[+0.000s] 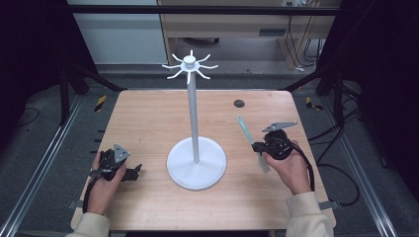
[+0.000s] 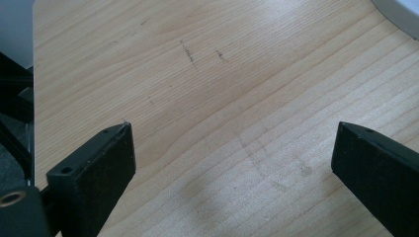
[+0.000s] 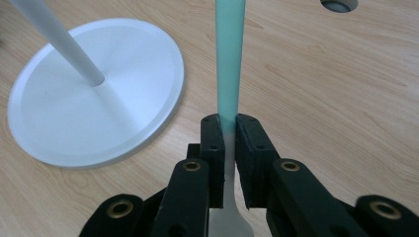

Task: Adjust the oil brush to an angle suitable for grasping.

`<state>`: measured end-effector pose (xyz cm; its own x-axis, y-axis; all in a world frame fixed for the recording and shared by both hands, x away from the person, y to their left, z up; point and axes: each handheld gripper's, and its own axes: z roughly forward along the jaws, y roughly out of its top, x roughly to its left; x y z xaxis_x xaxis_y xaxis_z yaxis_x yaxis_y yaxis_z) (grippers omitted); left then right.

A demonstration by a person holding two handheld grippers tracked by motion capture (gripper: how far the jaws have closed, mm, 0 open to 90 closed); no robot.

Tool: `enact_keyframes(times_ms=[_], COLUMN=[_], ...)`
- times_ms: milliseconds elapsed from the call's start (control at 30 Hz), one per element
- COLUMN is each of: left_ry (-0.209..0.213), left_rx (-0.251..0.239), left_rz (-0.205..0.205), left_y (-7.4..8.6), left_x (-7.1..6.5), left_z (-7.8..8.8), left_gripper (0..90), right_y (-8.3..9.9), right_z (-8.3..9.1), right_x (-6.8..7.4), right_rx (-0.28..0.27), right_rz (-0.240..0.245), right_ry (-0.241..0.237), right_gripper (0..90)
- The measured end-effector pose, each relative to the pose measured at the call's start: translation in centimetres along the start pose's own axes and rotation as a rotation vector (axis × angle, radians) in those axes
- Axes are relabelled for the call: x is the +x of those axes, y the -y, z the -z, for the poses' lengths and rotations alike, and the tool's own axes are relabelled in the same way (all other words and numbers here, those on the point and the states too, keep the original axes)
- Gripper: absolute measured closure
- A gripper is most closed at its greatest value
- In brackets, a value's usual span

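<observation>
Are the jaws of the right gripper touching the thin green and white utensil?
Touching. In the right gripper view, the right gripper has both jaws closed against the utensil, with no gap on either side.

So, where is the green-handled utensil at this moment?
In the high view the utensil is on the right side, clamped in the right gripper, just right of the white stand.
</observation>
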<state>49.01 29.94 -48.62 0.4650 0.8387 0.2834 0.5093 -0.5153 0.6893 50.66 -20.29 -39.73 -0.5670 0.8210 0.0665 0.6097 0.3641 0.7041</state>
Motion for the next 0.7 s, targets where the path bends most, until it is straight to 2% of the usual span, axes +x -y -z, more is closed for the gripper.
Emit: enact_keyframes(times_ms=[267,300,400,433,700], left_ry=[-0.002,0.002,0.004,0.005,0.005], left_rx=[0.001,-0.001,-0.002,-0.003,-0.009], left_rz=[-0.005,-0.003,-0.003,0.001,0.009], left_y=[-0.1,0.0,0.0,0.0,0.0], left_x=[0.0,-0.1,-0.1,-0.1,0.0], left_z=[0.1,0.1,0.1,0.1,0.2], left_gripper=[2.7,2.7,2.7,2.7,2.7], right_y=[0.6,0.7,0.7,0.8,1.4], right_z=[-0.2,0.1,0.4,0.8,1.5], right_x=[0.2,0.3,0.4,0.5,0.4], right_rx=[-0.069,-0.099,-0.121,-0.15,-0.215], right_rz=[-0.009,-0.009,-0.014,-0.012,-0.033], right_ry=[0.029,0.04,0.046,0.05,0.068], right_gripper=[82.5,82.6,82.5,82.5,82.6])
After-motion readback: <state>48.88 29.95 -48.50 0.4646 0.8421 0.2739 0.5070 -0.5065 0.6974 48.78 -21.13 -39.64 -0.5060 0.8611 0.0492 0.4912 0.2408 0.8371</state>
